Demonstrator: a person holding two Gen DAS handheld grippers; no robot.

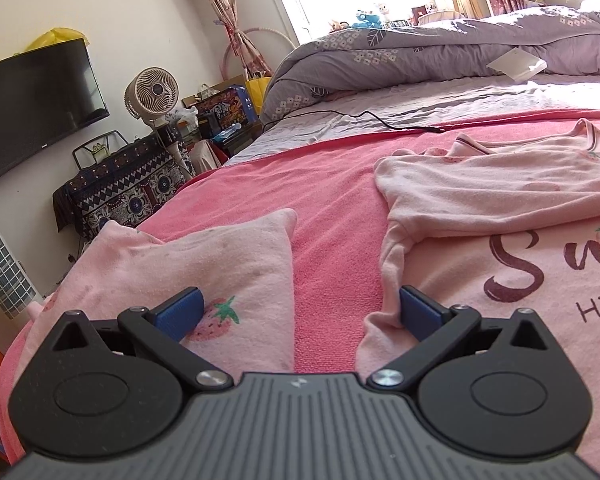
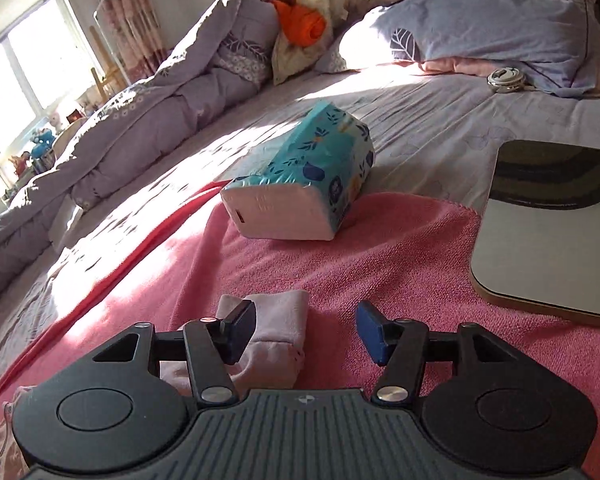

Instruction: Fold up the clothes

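Observation:
A pale pink shirt point(image 1: 500, 216) with dark red lettering lies flat on a pink towel point(image 1: 332, 208) spread over the bed. Its one sleeve point(image 1: 204, 264), printed with a strawberry, stretches out to the left. My left gripper point(image 1: 300, 312) hovers low and open over the strip of towel between sleeve and body, one pad above each. In the right wrist view a pale pink sleeve end point(image 2: 280, 320) lies on the towel point(image 2: 400, 264). My right gripper point(image 2: 306, 332) is open over it; the left pad covers the cloth, the right pad is over bare towel.
A teal tissue pack point(image 2: 304, 176) sits on the towel's far edge. A white board point(image 2: 540, 248) with a dark item on it lies to the right. A lilac duvet point(image 1: 420, 52), pillow point(image 2: 480, 28) and black cable point(image 1: 380, 120) lie beyond; TV point(image 1: 32, 100) and fan point(image 1: 152, 92) stand left.

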